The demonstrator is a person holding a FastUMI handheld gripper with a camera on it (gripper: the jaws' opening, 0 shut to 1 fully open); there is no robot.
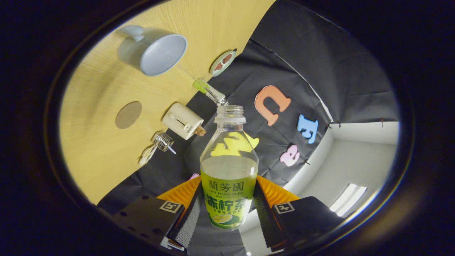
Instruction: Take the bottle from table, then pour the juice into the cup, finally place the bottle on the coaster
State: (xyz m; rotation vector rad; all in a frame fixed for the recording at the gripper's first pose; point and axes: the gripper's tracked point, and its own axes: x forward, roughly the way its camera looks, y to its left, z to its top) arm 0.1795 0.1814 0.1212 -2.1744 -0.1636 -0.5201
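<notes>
Bottle (229, 167) in my gripper (227, 209): both fingers press on its labelled lower body, one on each side, so the clamp is closed on it. I see the whole rig rolled over, the table (96, 85) tipped steeply and standing off beyond the fingers, the bottle lifted clear of it with its neck pointing ahead.

Bottle: clear plastic, round shoulders, threaded neck, no cap on. Pale liquid fills it to just above the wrap. I leave the wrap's printing unread; it is green and yellow with a lemon slice pictured near the base.

Cup (154, 49): pale grey-blue, smooth, glazed look, handle on the side turned from the bottle, mouth open toward me, well apart from the bottle.

Coaster (128, 115): flat brown disc, matte, lying bare on the table between the cup and the fingers.

Table: light wood grain, yellowish.

Other items near the table's edge, beside the black cloth wall (302, 60): a cream rectangular box (182, 121) with rounded corners; a small wire whisk (158, 145) just by it; a clear tube (209, 90) with green contents, its tip close behind the bottle's mouth; an oval dish (223, 63) with red-brown shapes on it.
</notes>
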